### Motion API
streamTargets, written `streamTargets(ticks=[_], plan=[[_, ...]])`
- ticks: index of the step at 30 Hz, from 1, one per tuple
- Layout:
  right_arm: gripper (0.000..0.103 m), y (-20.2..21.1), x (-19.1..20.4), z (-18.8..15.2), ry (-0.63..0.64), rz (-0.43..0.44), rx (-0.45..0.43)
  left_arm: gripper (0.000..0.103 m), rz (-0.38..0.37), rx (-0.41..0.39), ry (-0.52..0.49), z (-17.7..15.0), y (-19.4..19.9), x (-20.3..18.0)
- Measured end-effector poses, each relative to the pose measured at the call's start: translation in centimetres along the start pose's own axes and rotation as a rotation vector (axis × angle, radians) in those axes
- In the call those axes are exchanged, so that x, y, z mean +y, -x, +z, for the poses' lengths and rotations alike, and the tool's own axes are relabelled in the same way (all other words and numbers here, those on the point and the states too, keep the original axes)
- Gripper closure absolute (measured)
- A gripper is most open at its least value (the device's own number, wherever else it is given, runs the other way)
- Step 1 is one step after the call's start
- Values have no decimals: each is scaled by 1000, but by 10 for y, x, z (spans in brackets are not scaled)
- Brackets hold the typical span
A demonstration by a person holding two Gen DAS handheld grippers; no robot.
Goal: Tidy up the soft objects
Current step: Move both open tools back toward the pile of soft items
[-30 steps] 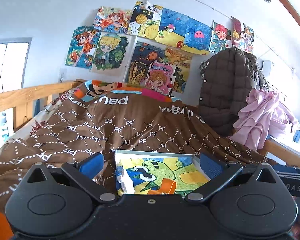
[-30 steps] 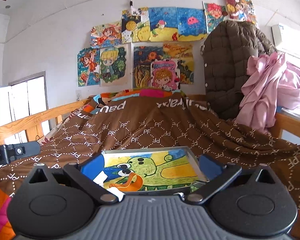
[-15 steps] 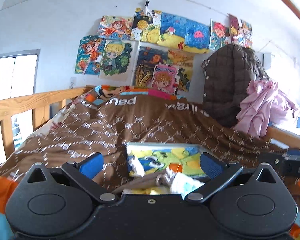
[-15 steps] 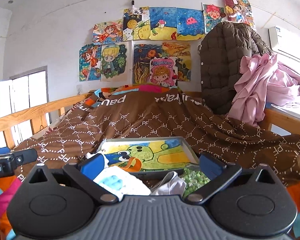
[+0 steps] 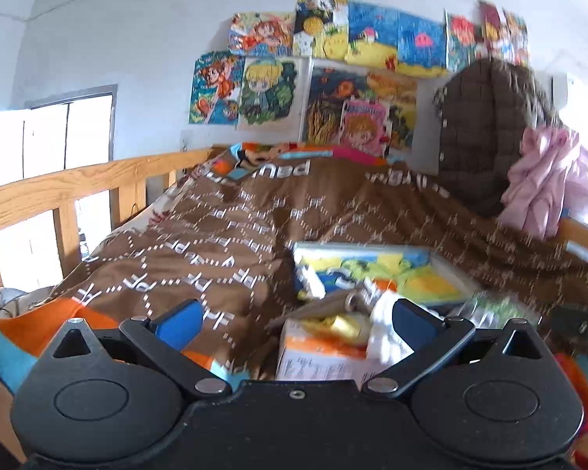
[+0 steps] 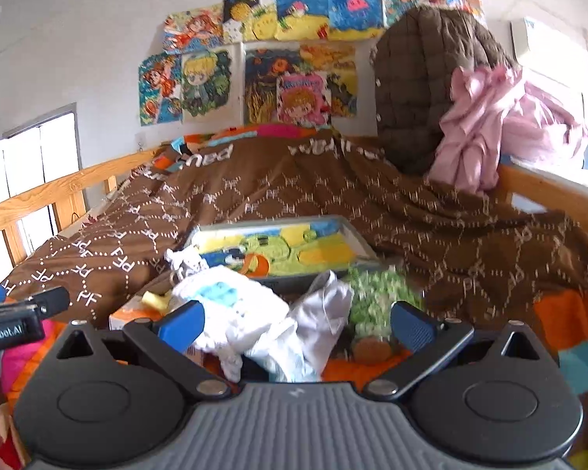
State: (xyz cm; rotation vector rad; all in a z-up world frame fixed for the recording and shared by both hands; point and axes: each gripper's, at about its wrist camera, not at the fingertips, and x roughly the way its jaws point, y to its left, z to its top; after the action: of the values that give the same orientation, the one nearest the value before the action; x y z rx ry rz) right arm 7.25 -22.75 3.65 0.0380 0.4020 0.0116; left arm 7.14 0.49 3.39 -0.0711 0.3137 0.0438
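Observation:
A pile of soft things lies on the bed in front of a tray with a green cartoon picture (image 6: 278, 248): a white cloth with a blue patch (image 6: 231, 305), a pale crumpled cloth (image 6: 325, 313), a green patterned piece (image 6: 376, 297) and a small brown round thing (image 6: 370, 348). My right gripper (image 6: 296, 323) is open and empty just before the pile. In the left wrist view my left gripper (image 5: 294, 319) is open and empty, with a white and orange box (image 5: 317, 356), a yellow soft piece (image 5: 345, 323) and a white cloth (image 5: 386, 331) between its fingers' lines. The tray (image 5: 376, 270) lies beyond.
A brown patterned quilt (image 6: 333, 196) covers the bed. Wooden rails run along the left (image 5: 58, 192) and right (image 6: 548, 188). A brown padded jacket (image 6: 423, 90) and pink clothes (image 6: 486, 117) hang at the right. The left gripper's body (image 6: 15, 317) shows at the right view's left edge.
Both grippers have drawn back toward me from the tray. The pile of cloths and the box in front of the tray has come into view. Both stay open.

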Motion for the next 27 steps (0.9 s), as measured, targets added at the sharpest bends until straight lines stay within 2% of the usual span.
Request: streamTargets(ticks=[3,9,19,27], plan=[[0,-2,-6,-4,-37,-5,52,1,17,21,-32,-4,0,-3],[0,-8,-17,-11,-105,-8,152,1,-25,64,-57,-8,-1,-7],[0,-31,-13,-18,-91,-34,282,1,-113,139,-86,-17,-14,-18],[0,-45,-10,-16,-75,-20,330,1,-156,223,-31,-21,-30,-19]])
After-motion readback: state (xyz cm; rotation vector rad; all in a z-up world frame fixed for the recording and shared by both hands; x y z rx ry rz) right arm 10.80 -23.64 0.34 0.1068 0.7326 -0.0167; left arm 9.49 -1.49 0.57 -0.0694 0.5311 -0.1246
